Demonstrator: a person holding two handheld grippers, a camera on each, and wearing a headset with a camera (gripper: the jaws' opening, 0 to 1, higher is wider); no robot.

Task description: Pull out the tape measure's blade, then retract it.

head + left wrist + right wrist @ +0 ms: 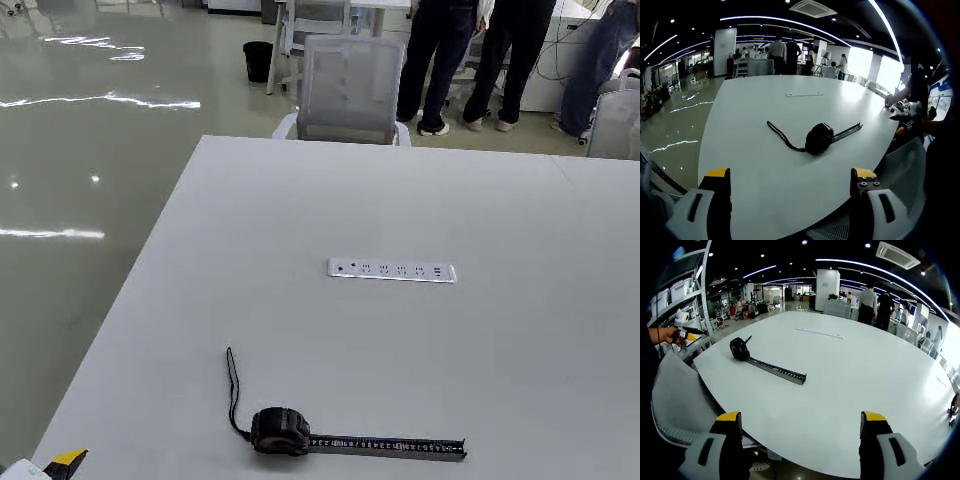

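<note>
Black tape measure: its case lies on the white tabletop close to the near edge, left of the middle; neither of my grippers touches it.
Blade: drawn out of the case and lying flat on the tabletop, running rightward along the near edge.
Wrist strap: a black cord that trails from the left side of the case toward the far edge.
Left gripper: my yellow-tipped jaws stand wide apart with nothing between them. I hold them by the near edge, facing the case and well apart from it.
Right gripper: my jaws are also spread wide and hold nothing. They sit by the tabletop's edge, looking toward the blade's end and well apart from it.
Power strip: white, flat on the middle of the tabletop, lying parallel to the blade.
Mesh chair: grey, pushed up to the far edge.
People: standing on the floor beyond the far edge, behind the chair.
</note>
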